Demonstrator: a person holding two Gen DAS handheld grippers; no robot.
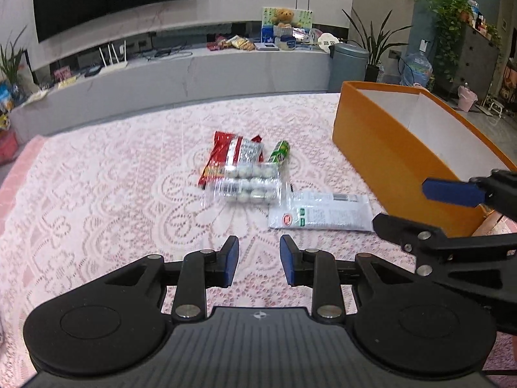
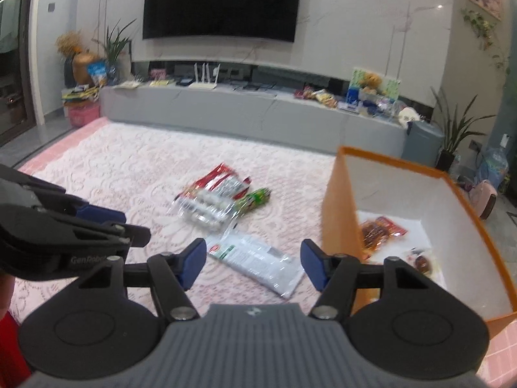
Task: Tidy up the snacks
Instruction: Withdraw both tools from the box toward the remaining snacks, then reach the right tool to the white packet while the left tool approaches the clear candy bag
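I held the right gripper (image 2: 253, 266) wide and empty over the white packet (image 2: 257, 258), nearest the orange box (image 2: 339, 200) on its right, while the left gripper (image 1: 259, 263), narrower and empty, waited short of the far pile (image 1: 240, 169).

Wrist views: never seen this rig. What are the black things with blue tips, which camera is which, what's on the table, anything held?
No robot arm here: a person holds two-finger tongs in each hand, each carrying a fisheye camera looking along its fingers. One picture is from the left tongs, the other from the right tongs; each also glimpses its partner. Both are open and hold nothing. On the pink lace tablecloth lie a red snack packet, a green tube, a clear pack of round candies and a white sachet. The orange box already contains two wrapped snacks.
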